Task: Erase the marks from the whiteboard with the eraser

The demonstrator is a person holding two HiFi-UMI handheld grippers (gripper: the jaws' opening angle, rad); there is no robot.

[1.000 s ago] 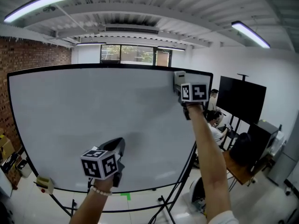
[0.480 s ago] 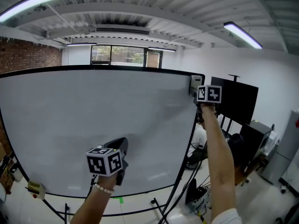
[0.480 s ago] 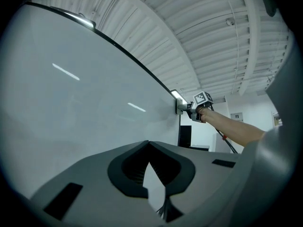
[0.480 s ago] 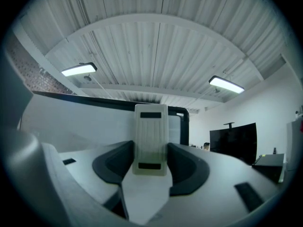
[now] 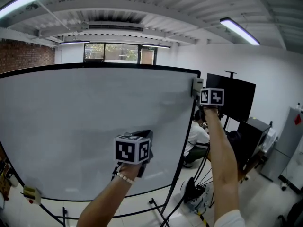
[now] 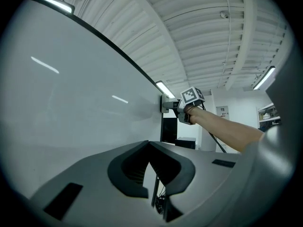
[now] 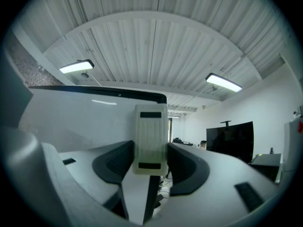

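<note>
Between the pads of the right claw (image 7: 150,157) sits the eraser (image 7: 151,126), pinched by its sides and standing upright. It is up at the top right corner of the whiteboard (image 5: 85,126), just by the black frame. Whether its face touches the board cannot be told. The left claw (image 6: 149,150) hangs lower and to the left of the right one, before the board's lower middle, jaws pressed together on nothing.

No marks show on the board in any view, only pale streaks of reflected light, so the wiping looks all but finished, perhaps a last pass at the edge. To do that well, the eraser should lie flat, be pressed evenly, and run in overlapping strokes away from the corner without shoving the board back on its stand (image 5: 161,207).

Beyond the right claw, past the board's edge, stands a dark screen (image 5: 230,96), with a seated person (image 5: 196,132) below it. Strip lights (image 5: 239,30) cross the ribbed ceiling above.
</note>
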